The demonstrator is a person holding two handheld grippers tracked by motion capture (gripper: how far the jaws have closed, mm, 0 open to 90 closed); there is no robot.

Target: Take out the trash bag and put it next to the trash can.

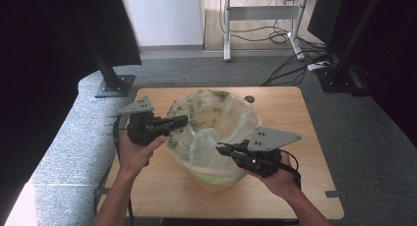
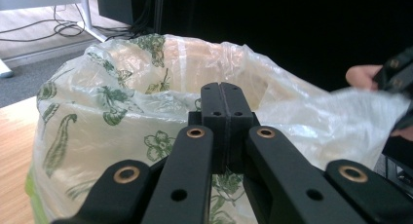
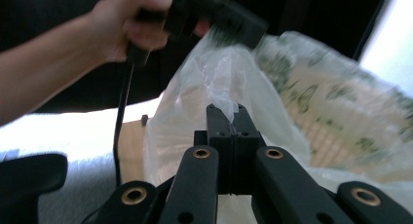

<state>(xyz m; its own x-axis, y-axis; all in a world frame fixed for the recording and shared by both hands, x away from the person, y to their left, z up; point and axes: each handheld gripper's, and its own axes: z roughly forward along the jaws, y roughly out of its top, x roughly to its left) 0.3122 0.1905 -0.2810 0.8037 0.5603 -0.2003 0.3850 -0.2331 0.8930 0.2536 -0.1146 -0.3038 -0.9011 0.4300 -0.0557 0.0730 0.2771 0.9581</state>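
Plastic film this thin will be nearly weightless, limp and a little slick, so the clear bag (image 1: pixel 209 137) with its green leaf print should follow any pull at once, crumple rather than hold a shape, and could stretch or tear if the two hands draw apart too hard. It sits as a liner inside a pale green bin (image 1: pixel 216 179) standing near the middle of the wooden tabletop (image 1: pixel 295 137), its mouth gathered loosely above the bin's rim. The left tool (image 1: pixel 183 121) is closed with its jaws pressed together at the bag's left rim; in the left gripper view the film bunches right at the tips, so it seems to pinch the edge, though the fold between the pads is hard to make out. The right tool (image 1: pixel 220 148) is clamped on a raised peak of film at the near right of the mouth, and the right gripper view shows that peak standing up from between its shut jaws. The rim hem, where the film is doubled, looks the best place to grip; a single layer farther down would probably slip or rip. Bare wood lies open on the bin's right side and toward the far edge, while the tabletop's left edge runs close beside the left hand (image 1: pixel 134 152) and the near edge lies just under both forearms. Upward the space looks free for lifting the bag.
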